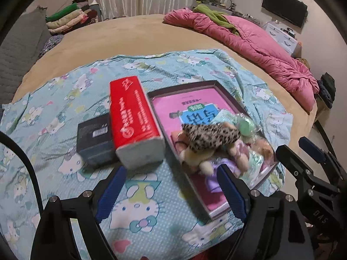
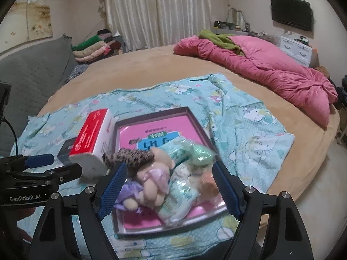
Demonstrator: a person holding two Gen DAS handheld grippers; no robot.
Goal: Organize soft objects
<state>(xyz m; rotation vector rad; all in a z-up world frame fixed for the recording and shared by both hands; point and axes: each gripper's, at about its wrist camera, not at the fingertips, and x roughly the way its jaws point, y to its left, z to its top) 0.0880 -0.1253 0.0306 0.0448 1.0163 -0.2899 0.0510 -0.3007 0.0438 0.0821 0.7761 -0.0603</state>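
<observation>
1. Dark box (image 1: 95, 143) and red tissue pack (image 1: 135, 121) sit left of the tray, prob. kept apart as non-soft.
2. Left gripper (image 1: 171, 192) spread, holds nothing.
3. Soft toys (image 2: 151, 173) heaped in shallow tray (image 2: 195, 117), so they're gathered; right gripper (image 2: 171, 188) spread, not touching them.

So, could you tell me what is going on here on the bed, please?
A person is tidying soft things with two handheld grippers. The left gripper and right gripper are both open and hold nothing. A pile of plush toys and wrapped packets lies in a shallow tray with a pink lining, on a cartoon-cat cloth. A red tissue pack and a dark box lie beside the tray.
</observation>
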